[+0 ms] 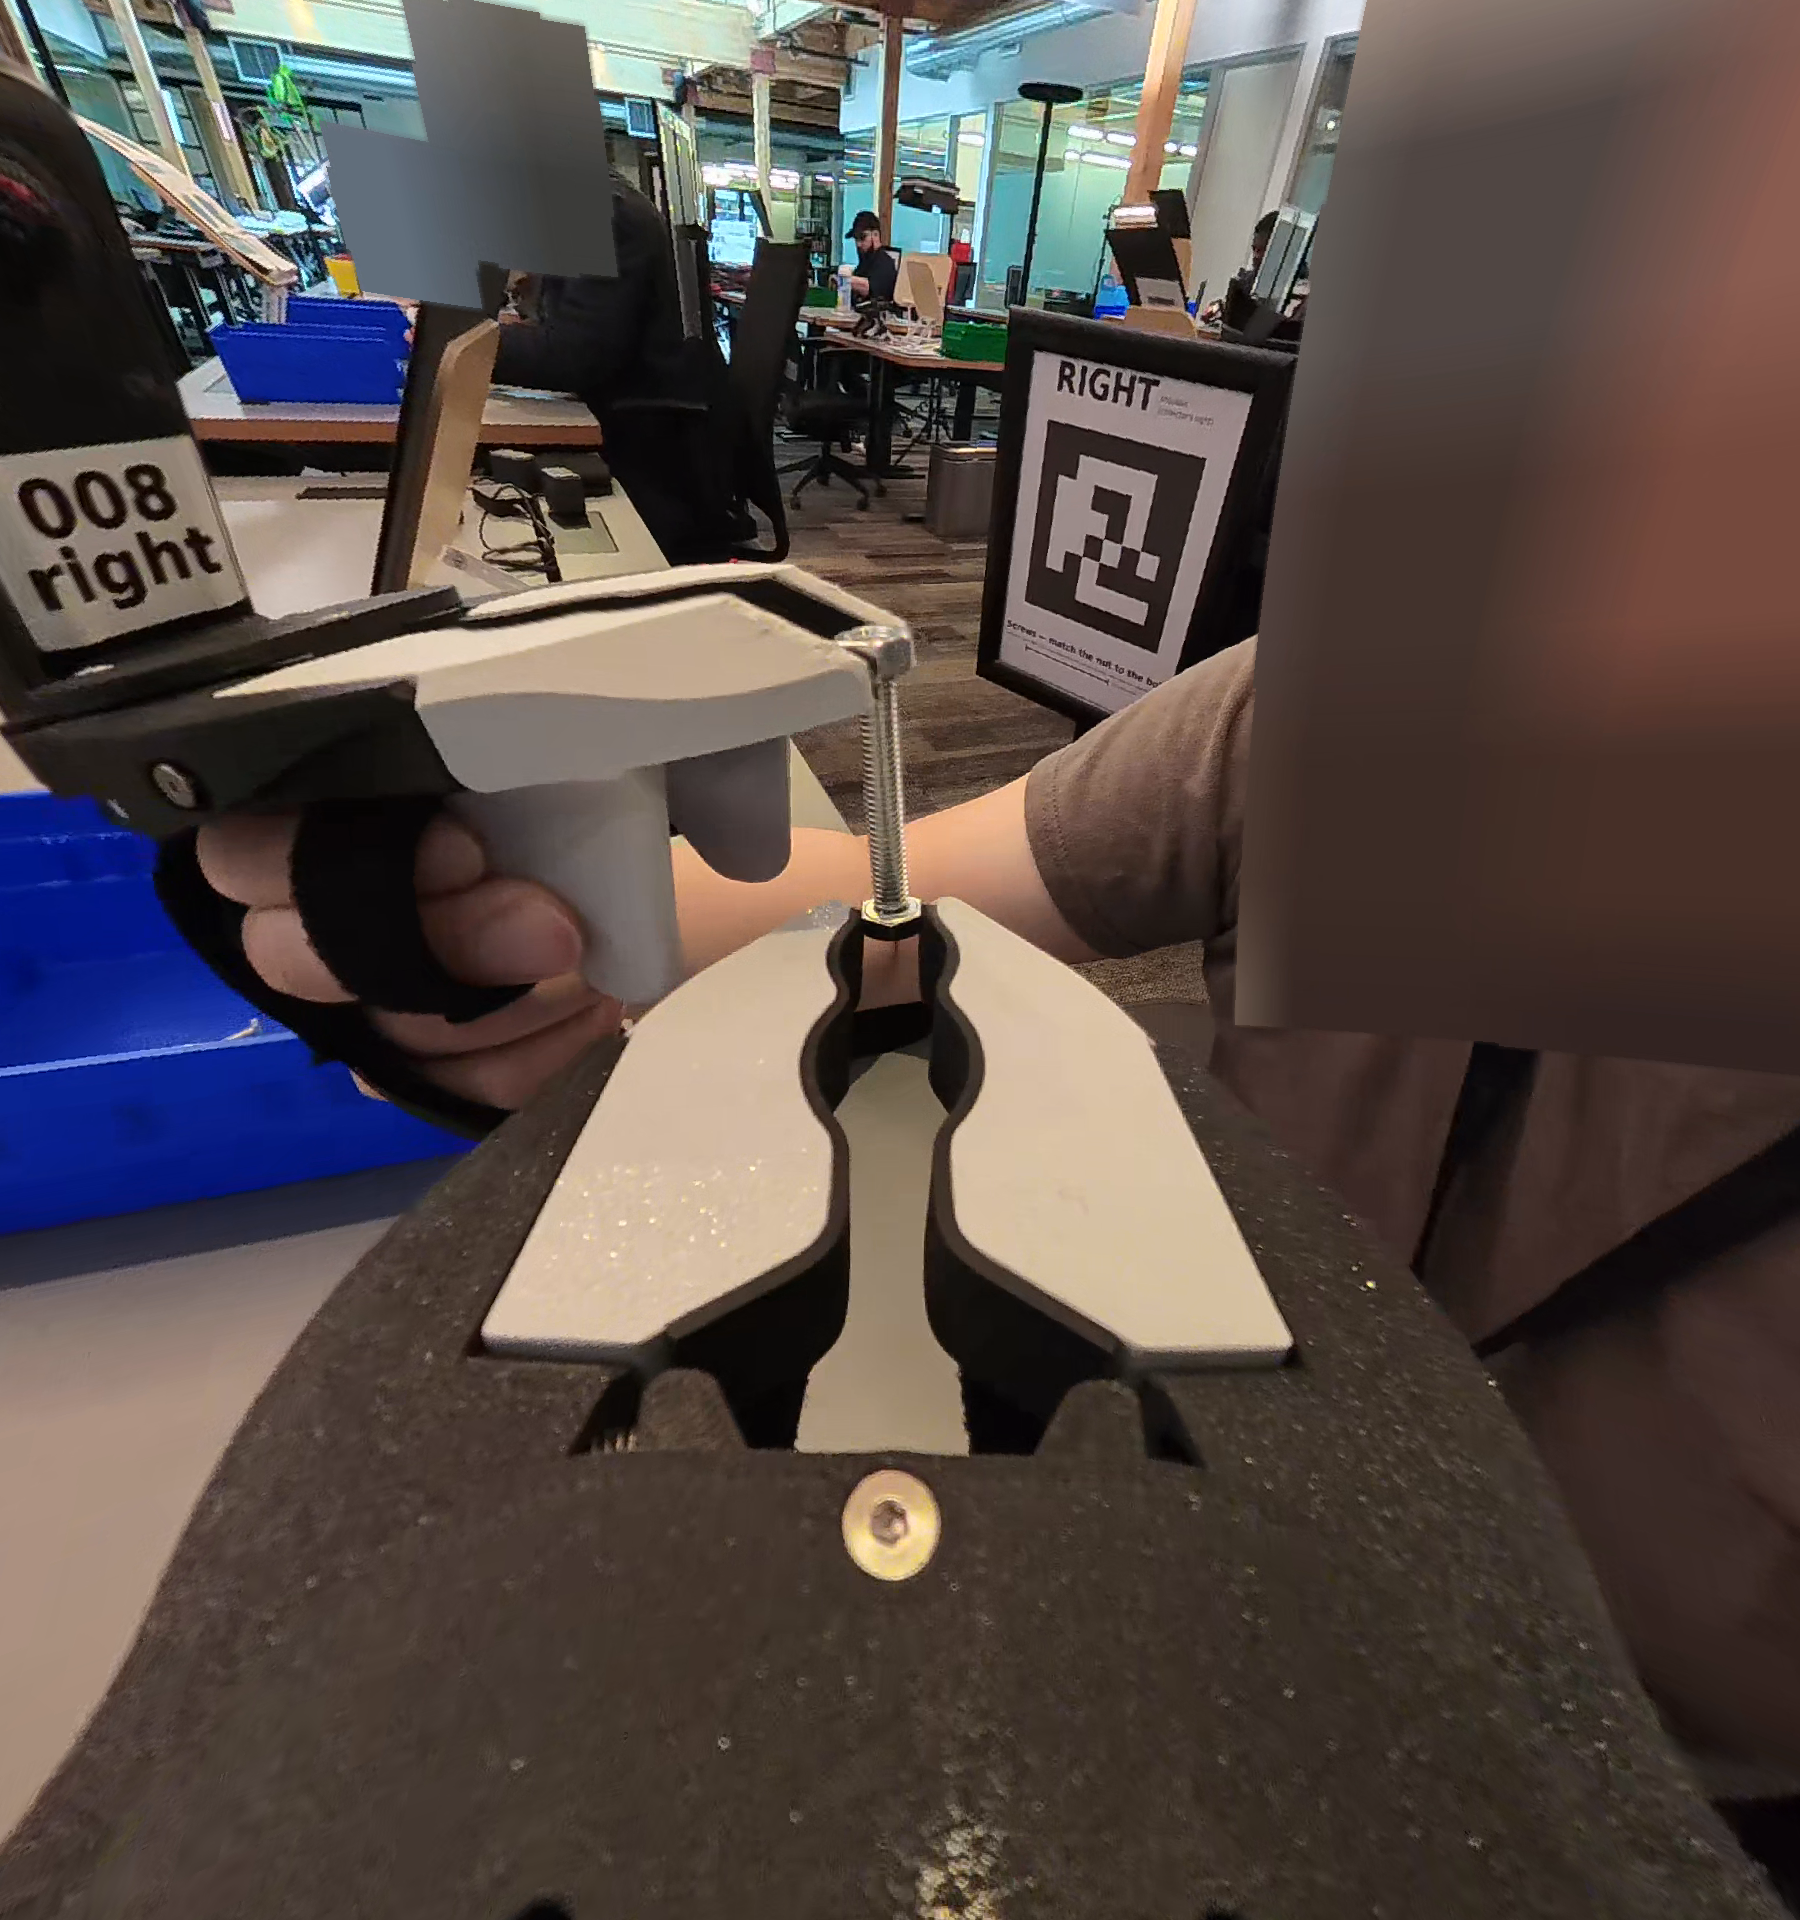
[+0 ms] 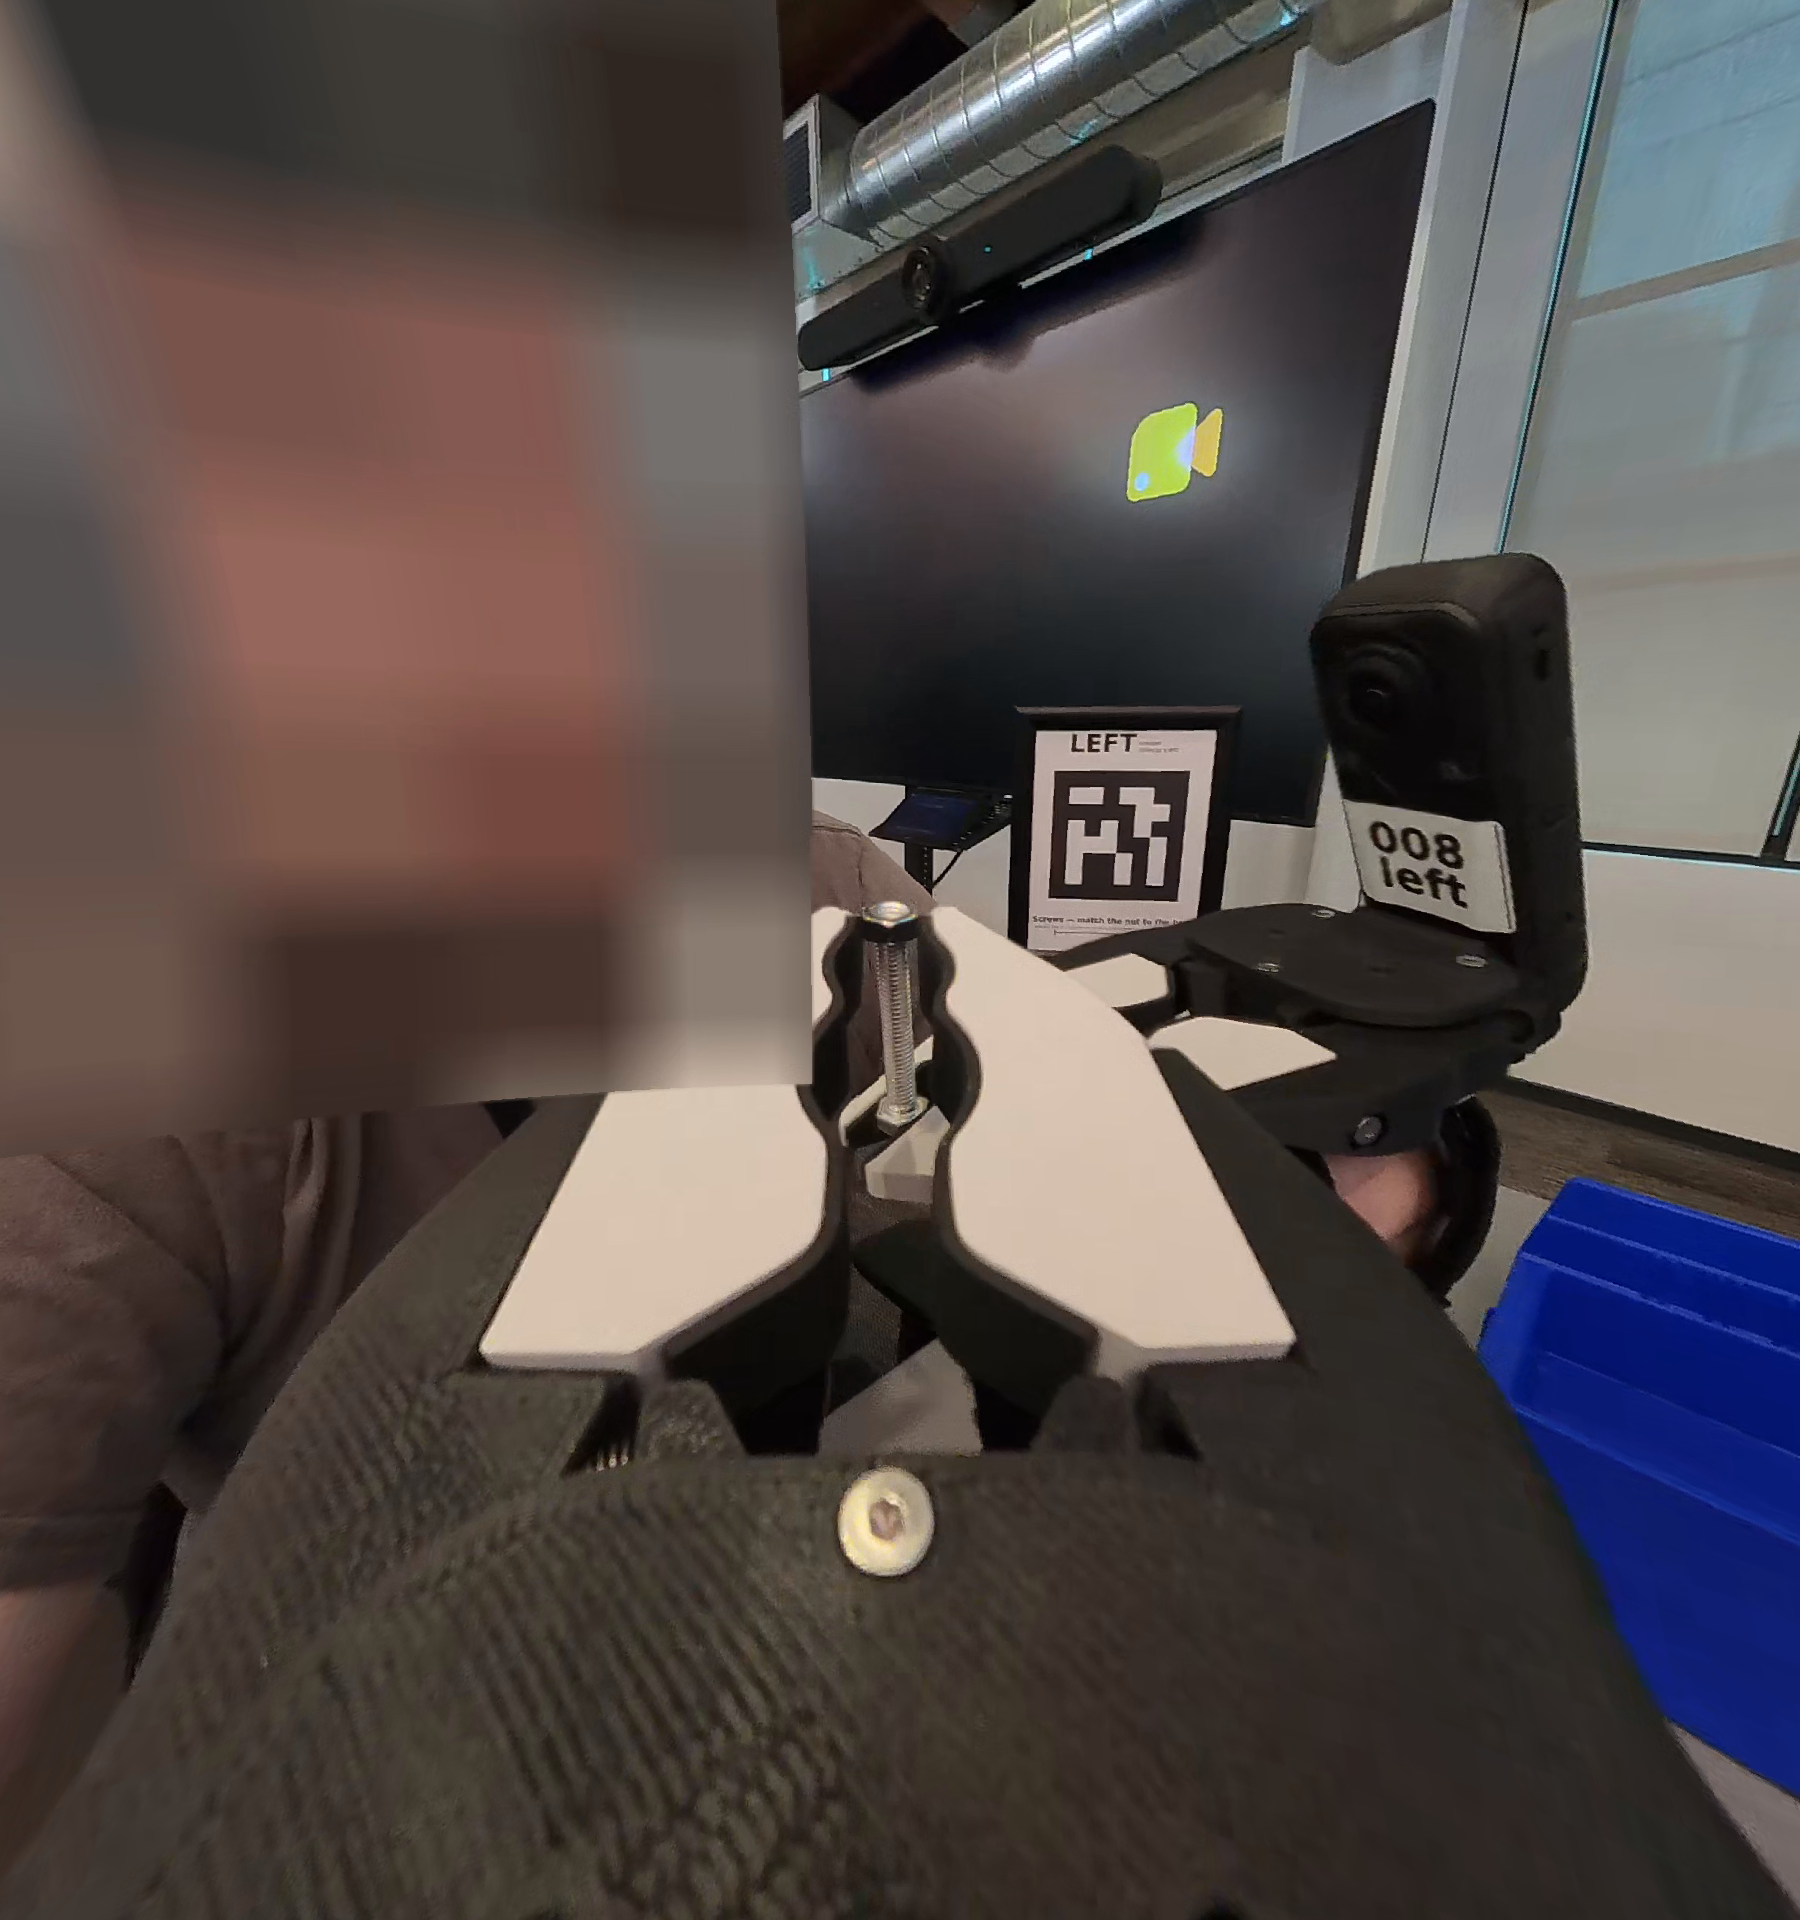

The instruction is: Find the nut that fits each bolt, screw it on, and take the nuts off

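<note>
Bolt (image 1: 885, 784) is held upright in mid-air between the two grippers, silver, fully threaded, hex head at the top. Nut (image 1: 888, 912) is seated on the lower end of the thread and is pinched by the tips of the left gripper (image 1: 888, 920), whose white fingers (image 1: 714, 1132) are closed down on it. Bolt head is clamped by the right gripper (image 2: 888, 920), seen in the right wrist view with its own fingers (image 2: 1072, 1164) drawn in around the shank and the nut (image 2: 898, 1114) visible low in the gap. From the left wrist view the right gripper (image 1: 870, 649) is seen coming in sideways, gripped by a hand (image 1: 408, 935) in a black fingerless glove. A blue bin (image 1: 96, 1018) is set on the white table (image 1: 75, 1455) just beyond the grippers. Farther back, a framed marker card (image 1: 1114, 520) is stood on the table edge; a second framed card (image 2: 1124, 826) is seen in front of a large dark screen (image 2: 1083, 540). An open office with desks and chairs is seen in the distance.
</note>
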Demonstrator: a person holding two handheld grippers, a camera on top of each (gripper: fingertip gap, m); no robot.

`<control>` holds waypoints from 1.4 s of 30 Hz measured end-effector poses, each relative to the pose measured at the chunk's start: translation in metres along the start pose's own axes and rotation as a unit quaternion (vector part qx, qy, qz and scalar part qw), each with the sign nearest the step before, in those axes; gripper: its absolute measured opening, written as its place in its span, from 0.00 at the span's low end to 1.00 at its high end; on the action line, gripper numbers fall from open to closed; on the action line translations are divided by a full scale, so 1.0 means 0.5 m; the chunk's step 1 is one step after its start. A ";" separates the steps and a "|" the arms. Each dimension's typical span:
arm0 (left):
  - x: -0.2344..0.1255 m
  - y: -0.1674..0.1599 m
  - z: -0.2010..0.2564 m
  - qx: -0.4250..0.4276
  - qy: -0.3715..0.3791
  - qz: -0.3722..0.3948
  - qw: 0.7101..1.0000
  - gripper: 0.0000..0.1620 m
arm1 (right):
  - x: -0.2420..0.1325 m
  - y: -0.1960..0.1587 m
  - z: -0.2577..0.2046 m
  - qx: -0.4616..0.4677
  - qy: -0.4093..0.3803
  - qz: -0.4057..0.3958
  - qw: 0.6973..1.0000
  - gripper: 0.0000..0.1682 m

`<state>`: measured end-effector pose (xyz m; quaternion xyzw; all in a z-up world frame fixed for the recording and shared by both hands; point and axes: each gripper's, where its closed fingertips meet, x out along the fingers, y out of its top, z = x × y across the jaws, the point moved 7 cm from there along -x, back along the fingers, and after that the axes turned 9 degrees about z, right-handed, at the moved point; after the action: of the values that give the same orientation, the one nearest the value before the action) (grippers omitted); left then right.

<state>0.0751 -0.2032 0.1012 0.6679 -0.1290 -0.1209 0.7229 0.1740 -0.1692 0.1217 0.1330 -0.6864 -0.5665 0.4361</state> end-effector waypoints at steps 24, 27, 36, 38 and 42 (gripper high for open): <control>-0.080 0.039 -0.073 0.126 0.360 0.043 0.923 0.06 | 0.006 0.057 0.026 -0.301 -0.455 -0.009 0.838 0.18; -0.072 0.035 -0.074 0.129 0.361 0.034 0.923 0.06 | 0.003 0.053 0.032 -0.281 -0.463 -0.004 0.841 0.17; -0.073 0.035 -0.074 0.132 0.366 0.031 0.921 0.06 | 0.002 0.047 0.041 -0.261 -0.459 -0.016 0.849 0.09; -0.071 0.034 -0.073 0.131 0.361 0.027 0.923 0.06 | 0.002 0.046 0.042 -0.263 -0.460 -0.022 0.848 0.06; -0.069 0.034 -0.072 0.128 0.352 0.025 0.927 0.06 | 0.002 0.048 0.041 -0.268 -0.454 -0.036 0.849 0.06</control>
<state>0.0551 -0.1563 0.1145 0.7514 0.1025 0.1571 0.6327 0.1655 -0.1484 0.1441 -0.2362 -0.6243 -0.7410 0.0732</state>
